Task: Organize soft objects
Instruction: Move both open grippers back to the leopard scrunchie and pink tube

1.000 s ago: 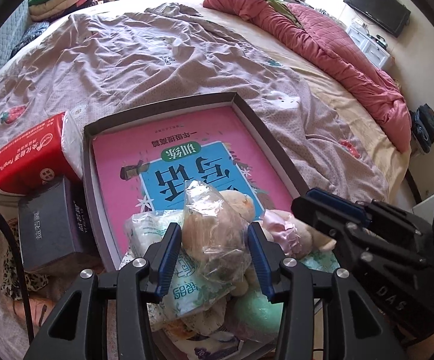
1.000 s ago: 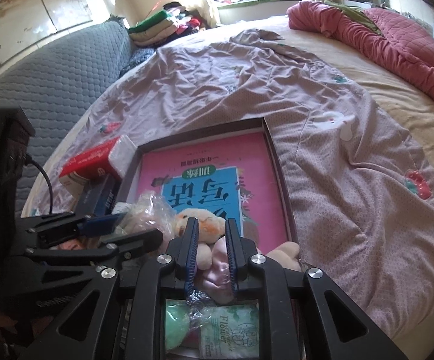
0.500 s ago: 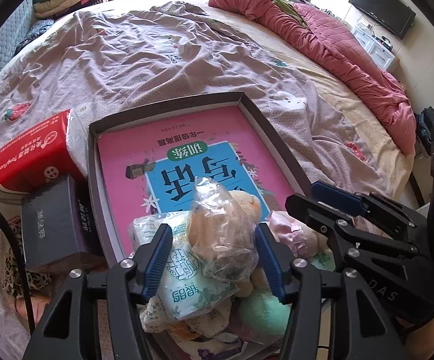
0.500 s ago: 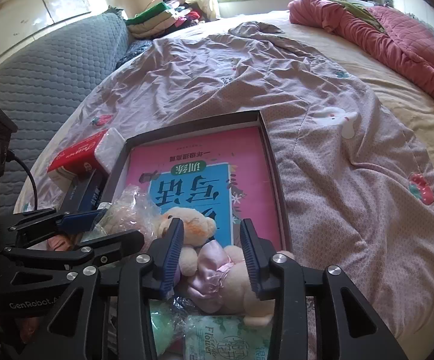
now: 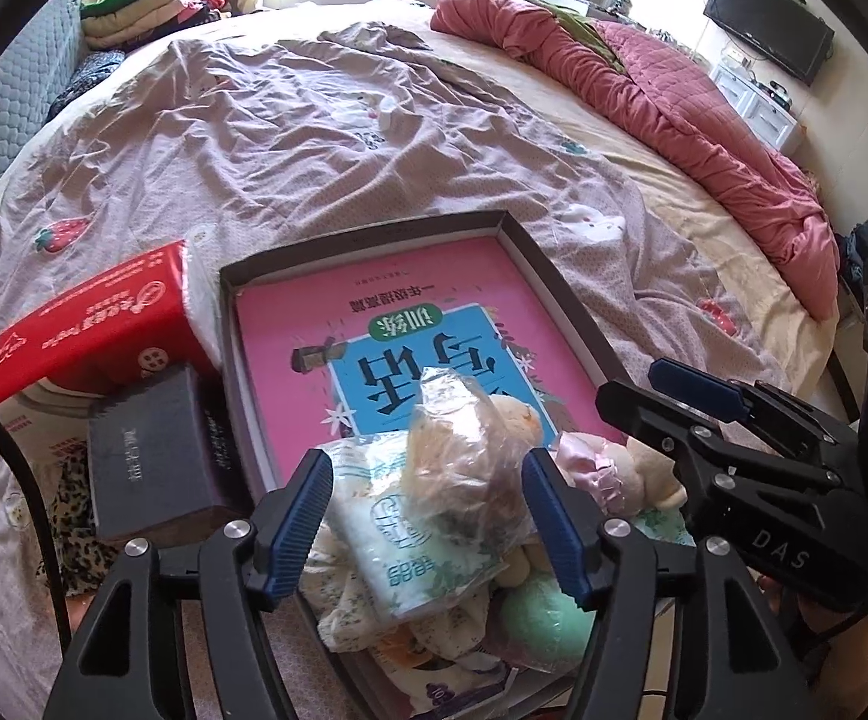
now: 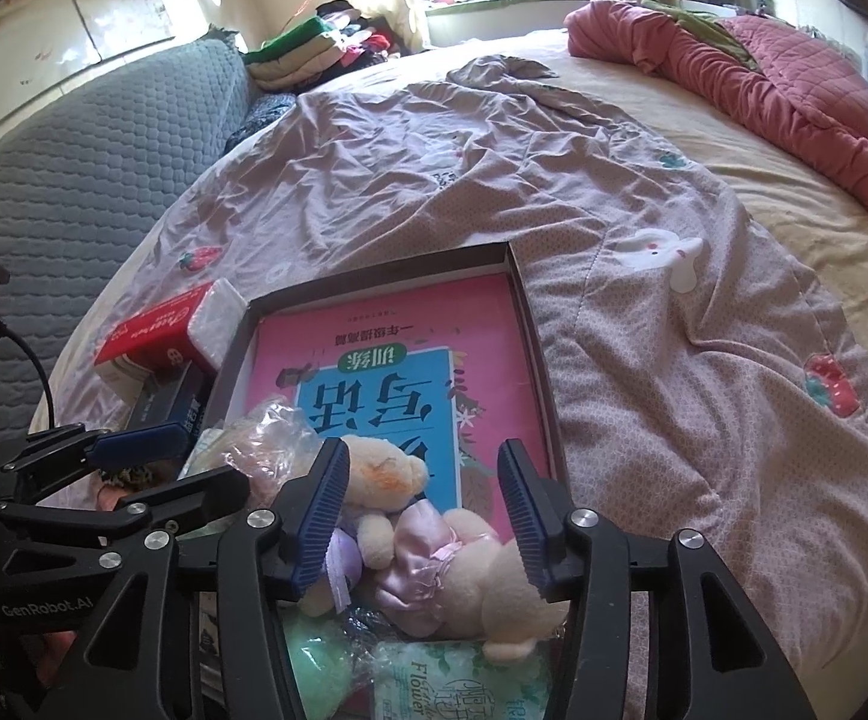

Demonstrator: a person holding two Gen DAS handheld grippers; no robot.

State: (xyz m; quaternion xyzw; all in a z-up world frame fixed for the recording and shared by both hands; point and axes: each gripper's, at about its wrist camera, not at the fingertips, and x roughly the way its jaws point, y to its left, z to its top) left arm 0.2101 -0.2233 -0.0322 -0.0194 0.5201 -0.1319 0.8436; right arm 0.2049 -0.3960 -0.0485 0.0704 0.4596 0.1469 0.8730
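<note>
Moved: both jaws opening since earlier, pads clear.
Left gripper: around bagged toy (unheld).
Right gripper: around plush bear.
Advice: withdraw straight, avoid snagging.

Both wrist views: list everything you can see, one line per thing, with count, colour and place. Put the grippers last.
Box: one, dark, shallow, open, on the bed.
Book: one, pink and blue cover, flat inside the box.
Plush bear: one, cream with pink satin dress, lying at the box's near end.
Bagged toy: one, tan in clear plastic, atop the pile.
Tissue packs: at least two, white-green, in the pile.
Green soft ball: one, pale green, bottom of the pile.
Red pack: one, left of the box.
Dark carton: one, grey-black, below the red pack.
Bedspread: one, mauve.
Quilt: one, red-pink, far right.
Left gripper: jaws opening around the bagged toy.
Right gripper: jaws opening over the plush bear.
</note>
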